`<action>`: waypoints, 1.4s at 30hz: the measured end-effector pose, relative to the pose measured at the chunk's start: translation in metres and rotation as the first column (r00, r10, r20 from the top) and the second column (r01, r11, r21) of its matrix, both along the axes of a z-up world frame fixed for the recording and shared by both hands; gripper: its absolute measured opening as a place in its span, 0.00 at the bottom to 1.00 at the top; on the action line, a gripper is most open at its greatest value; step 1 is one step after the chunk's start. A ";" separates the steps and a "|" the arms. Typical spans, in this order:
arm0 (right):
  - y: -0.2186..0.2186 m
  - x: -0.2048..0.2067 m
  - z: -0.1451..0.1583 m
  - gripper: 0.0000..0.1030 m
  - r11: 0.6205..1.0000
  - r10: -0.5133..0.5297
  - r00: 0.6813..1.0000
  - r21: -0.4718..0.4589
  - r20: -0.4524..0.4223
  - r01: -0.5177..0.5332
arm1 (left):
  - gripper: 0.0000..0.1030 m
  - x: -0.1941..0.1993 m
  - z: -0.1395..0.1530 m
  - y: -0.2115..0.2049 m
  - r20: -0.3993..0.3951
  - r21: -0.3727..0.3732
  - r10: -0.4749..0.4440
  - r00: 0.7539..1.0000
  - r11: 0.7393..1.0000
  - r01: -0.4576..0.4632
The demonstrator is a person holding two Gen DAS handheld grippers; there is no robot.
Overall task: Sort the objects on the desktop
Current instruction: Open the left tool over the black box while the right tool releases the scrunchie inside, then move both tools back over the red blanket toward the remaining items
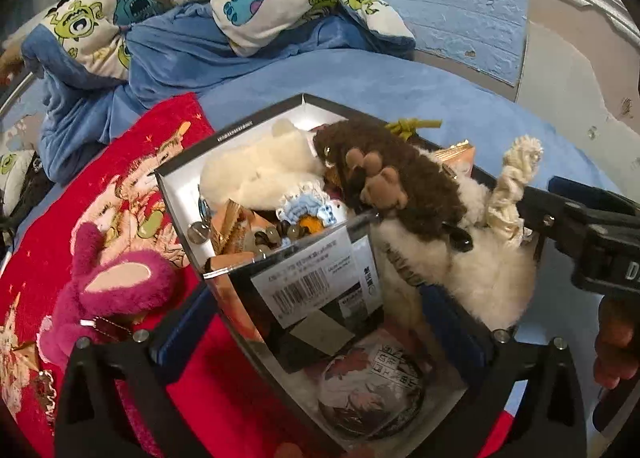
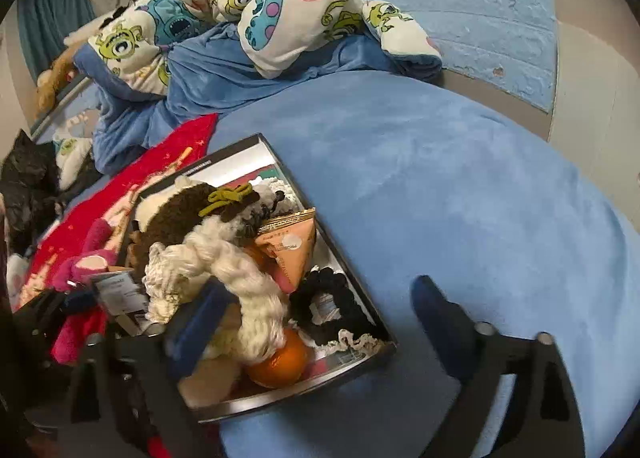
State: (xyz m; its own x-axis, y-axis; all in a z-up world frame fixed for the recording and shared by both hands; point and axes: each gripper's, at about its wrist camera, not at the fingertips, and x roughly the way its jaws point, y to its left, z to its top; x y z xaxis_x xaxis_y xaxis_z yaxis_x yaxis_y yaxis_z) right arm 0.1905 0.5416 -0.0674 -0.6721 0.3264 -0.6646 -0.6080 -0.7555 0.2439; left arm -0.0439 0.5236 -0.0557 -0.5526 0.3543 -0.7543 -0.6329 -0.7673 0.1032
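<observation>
Two grippers work over one black box (image 1: 188, 217) that sits on a blue bedsheet (image 2: 460, 185), its left side overlapping a red printed blanket (image 1: 120, 161). Left gripper (image 1: 320, 322): fingers spread wide, straddling the near corner of the box, which bears a barcode label (image 1: 304, 282); whether the pads press on the box walls cannot be told. Right gripper (image 2: 324, 314): fingers wide apart, gripping nothing; the left finger (image 2: 200, 318) is inside the box among its contents, beside a cream twisted rope (image 2: 248, 298), and the right finger (image 2: 444, 318) is outside it, over the sheet. Box contents: a brown-and-white plush (image 1: 400, 185), a white plush (image 1: 260, 165), an orange ball (image 2: 280, 362) at the near end, a peach triangular packet (image 2: 292, 246), a black scrunchie (image 2: 328, 302), and an olive hair tie (image 2: 228, 195) toward the far end. Outside the box, to its left, a pink plush bear (image 1: 116, 282) lies on the red blanket. Far side: a crumpled monster-print quilt (image 2: 256, 9) lies on the bed.
</observation>
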 end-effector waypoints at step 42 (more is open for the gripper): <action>-0.119 -0.043 0.059 1.00 0.986 0.137 0.987 0.085 0.081 -0.144 | 1.00 -0.009 0.044 -0.164 0.011 0.111 0.149 0.989 0.982 -0.150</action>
State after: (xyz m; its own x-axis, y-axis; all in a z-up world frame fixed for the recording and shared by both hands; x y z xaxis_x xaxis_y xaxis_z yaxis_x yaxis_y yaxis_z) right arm 0.1470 0.4226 -0.0079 -0.6649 0.2930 -0.6871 -0.5082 -0.8516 0.1287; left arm -0.0529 0.3598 -0.0112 -0.6040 0.3495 -0.7163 -0.5102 -0.8600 0.0106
